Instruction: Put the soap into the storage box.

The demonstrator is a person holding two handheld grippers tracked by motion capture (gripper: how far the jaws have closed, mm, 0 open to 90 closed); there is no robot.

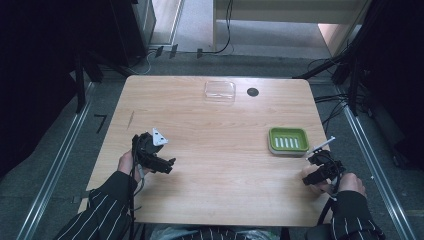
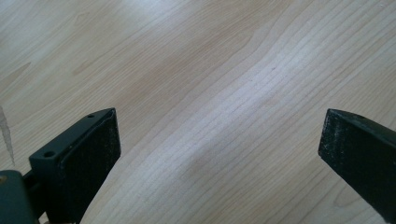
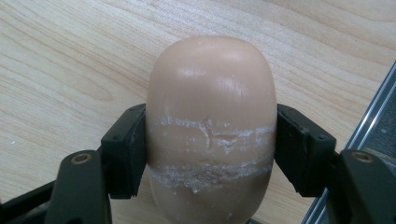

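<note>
A smooth beige oval soap bar [image 3: 210, 88] with white scrape marks sits between the jaws of my right gripper [image 3: 211, 147], which is shut on its sides. In the high view my right gripper [image 1: 311, 178] hovers at the table's right front edge, just in front of a green soap dish [image 1: 288, 140] with a slotted white insert. My left gripper [image 1: 168, 166] is at the left front of the wooden table [image 1: 220, 150]. Its jaws stand wide open over bare wood in the left gripper view [image 2: 219, 135].
A clear plastic box [image 1: 219, 90] rests near the table's far edge, with a small black round disc [image 1: 252, 92] beside it. Past the table's right edge a metal floor rail [image 3: 373, 121] runs close to my right gripper. Cables lie on the floor behind the table.
</note>
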